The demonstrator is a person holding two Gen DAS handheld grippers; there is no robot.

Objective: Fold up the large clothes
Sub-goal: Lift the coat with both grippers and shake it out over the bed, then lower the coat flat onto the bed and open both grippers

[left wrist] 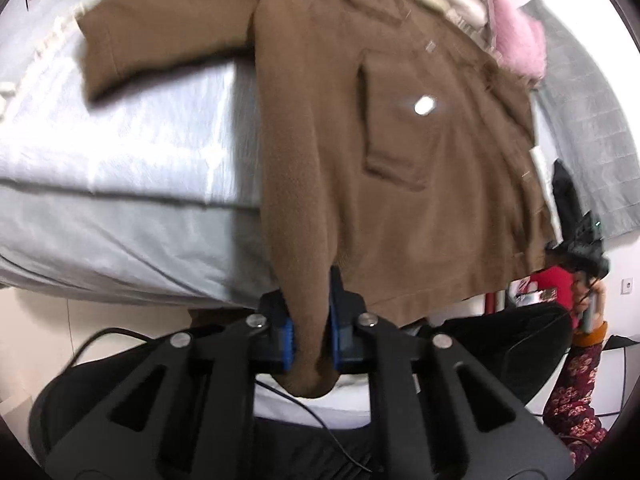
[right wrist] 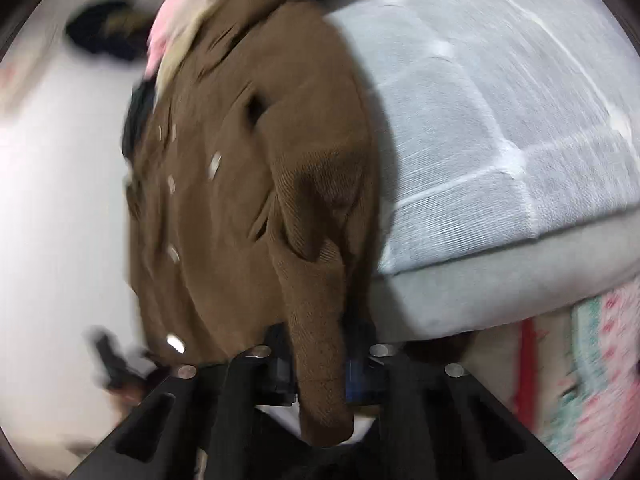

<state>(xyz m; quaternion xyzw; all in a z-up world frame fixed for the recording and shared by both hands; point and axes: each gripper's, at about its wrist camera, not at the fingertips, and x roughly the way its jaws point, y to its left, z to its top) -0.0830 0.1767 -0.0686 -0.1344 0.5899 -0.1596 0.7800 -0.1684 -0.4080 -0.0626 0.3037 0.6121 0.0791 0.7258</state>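
Note:
A large brown fleece jacket (left wrist: 380,132) lies partly on a pale grey-white mattress (left wrist: 120,168) and hangs over its edge. It has a flap pocket with a snap and one sleeve spread to the left. My left gripper (left wrist: 312,324) is shut on a bunched bottom corner of the jacket, off the bed edge. In the right wrist view the jacket (right wrist: 240,184) hangs over the mattress (right wrist: 500,128), and my right gripper (right wrist: 320,364) is shut on another bunched fold of its hem. The right gripper also shows in the left wrist view (left wrist: 584,248), beside the jacket's right edge.
A pink fluffy garment (left wrist: 520,40) and a cream one lie beyond the jacket's collar. A grey quilted cloth (left wrist: 592,128) is at the right. A dark garment (right wrist: 108,32) lies on the pale floor. A patterned pink-green cloth (right wrist: 592,360) hangs below the mattress.

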